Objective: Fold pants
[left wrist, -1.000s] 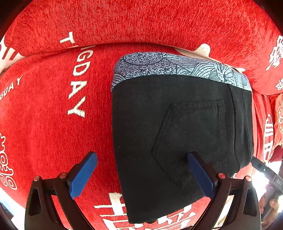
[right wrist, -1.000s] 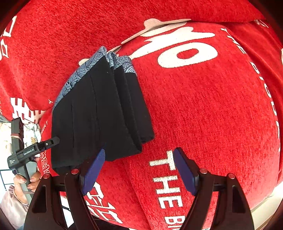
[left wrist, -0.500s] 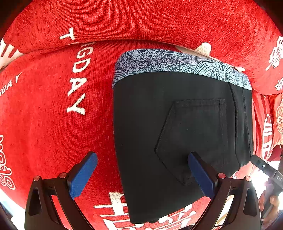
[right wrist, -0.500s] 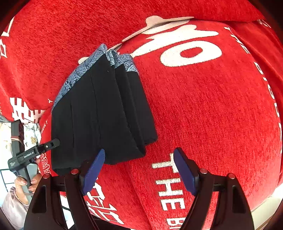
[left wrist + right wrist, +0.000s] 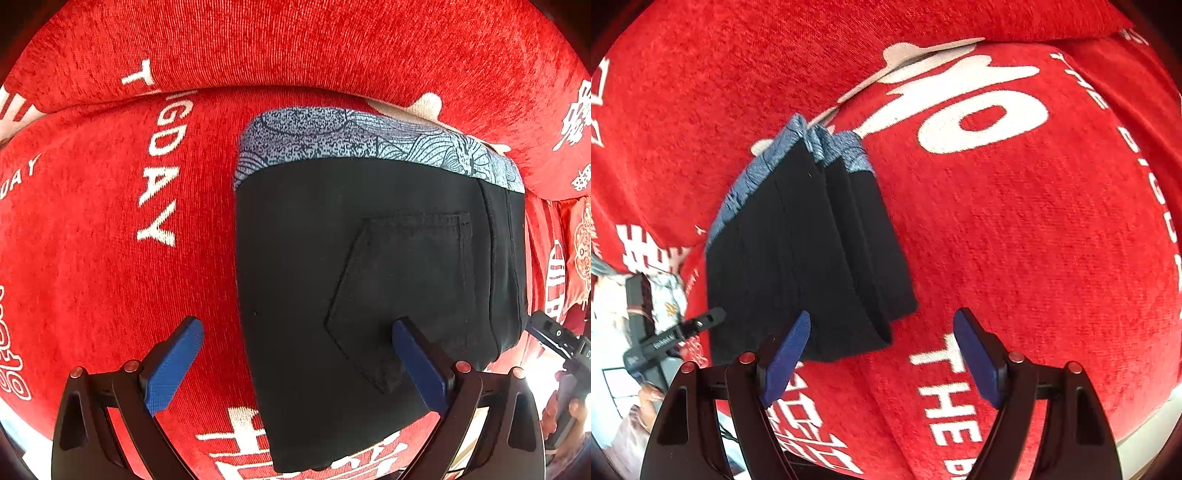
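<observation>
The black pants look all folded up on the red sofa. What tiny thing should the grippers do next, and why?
Probably just lift both away. The black pants already lie in a neat stack on the red sofa cover, patterned waistband at the far end. The left gripper and right gripper both stand open with nothing held, so I see no fold left to make.

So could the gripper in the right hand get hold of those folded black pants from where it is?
Probably yes. The right gripper is open above the red cushion, its left finger right by the near corner of the folded pants. Nothing lies between them.
</observation>
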Demonstrator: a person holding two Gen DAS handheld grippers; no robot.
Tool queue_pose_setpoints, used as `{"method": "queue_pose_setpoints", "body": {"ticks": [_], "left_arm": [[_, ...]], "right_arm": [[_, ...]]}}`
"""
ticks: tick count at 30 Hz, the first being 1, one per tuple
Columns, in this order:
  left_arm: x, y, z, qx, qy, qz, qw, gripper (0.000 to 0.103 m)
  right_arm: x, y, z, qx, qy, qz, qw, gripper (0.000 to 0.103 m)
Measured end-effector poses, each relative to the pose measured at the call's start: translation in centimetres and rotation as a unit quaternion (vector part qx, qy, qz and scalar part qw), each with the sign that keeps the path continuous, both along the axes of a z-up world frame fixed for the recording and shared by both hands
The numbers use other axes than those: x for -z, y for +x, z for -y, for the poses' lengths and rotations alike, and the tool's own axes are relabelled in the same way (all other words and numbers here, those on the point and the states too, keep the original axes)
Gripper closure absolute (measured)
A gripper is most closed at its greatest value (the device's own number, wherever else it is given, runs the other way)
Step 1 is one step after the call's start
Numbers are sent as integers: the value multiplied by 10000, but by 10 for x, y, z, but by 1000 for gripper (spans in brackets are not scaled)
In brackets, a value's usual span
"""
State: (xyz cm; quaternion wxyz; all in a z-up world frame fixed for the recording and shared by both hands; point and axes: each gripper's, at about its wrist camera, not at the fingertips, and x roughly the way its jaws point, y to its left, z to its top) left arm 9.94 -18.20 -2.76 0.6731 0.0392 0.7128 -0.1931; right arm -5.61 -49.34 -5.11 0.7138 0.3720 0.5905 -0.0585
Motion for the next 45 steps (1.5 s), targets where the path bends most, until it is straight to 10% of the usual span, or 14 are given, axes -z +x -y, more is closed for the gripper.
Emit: {"method": "queue_pose_setpoints", "body": {"ticks": [12,23,32,39,45], "left_arm": [[14,21,-9,-145,-411,-276,9987,1],[22,34,-3,440,-1304,-481,9893,1],[40,35,10,99,-1097,-507,9926,0],[1,23,0,213,-1194,-149,9925,38],[-35,12,-20,490,-1195,71,9916,40]], "right_arm": [[9,29,2,-335,48,41,9994,20],[46,59,15,-866,1143,238,9894,17],[59,79,11,-952,1376,171,9858,21],[35,80,1,-1058,1142,177,9877,47],[16,71,-15,-1063,1409,190,9841,52]]}}
